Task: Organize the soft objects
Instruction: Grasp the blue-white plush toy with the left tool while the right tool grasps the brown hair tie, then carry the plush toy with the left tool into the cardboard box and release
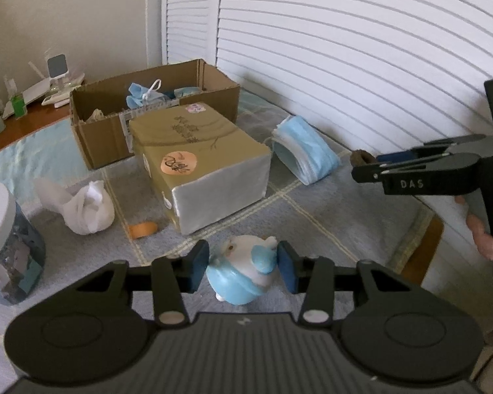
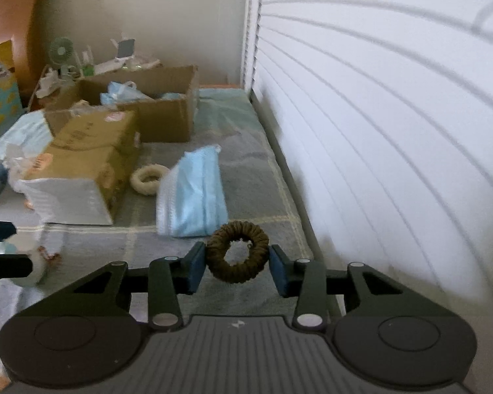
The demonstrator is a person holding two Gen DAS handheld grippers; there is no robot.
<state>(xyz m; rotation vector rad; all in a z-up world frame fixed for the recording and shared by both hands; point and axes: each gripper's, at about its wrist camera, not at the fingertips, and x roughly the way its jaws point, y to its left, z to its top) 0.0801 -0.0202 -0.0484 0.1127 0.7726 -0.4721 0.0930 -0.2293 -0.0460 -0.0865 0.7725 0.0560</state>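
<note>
Soft blue-and-white toy bird (image 1: 243, 271) low in the left wrist frame, on the grey checked blanket (image 1: 328, 203), between the spread pads of the left gripper (image 1: 243, 271), not squeezed. Brown hair scrunchie (image 2: 237, 251) low centre in the right wrist frame, between the parted fingers of the right gripper (image 2: 237, 271), gaps on both sides. White louvered doors (image 1: 345, 49) across the right of both frames, beige wall (image 1: 65, 10) upper left. Open cardboard box (image 1: 213, 95) at centre top, with blue face masks (image 1: 141, 93) inside. Closed golden tissue pack (image 1: 197, 161) just before it. Stack of blue masks (image 1: 304, 149) to the right, white cloth (image 1: 85, 207) left, cream ring (image 2: 148, 179) beside the pack.
</note>
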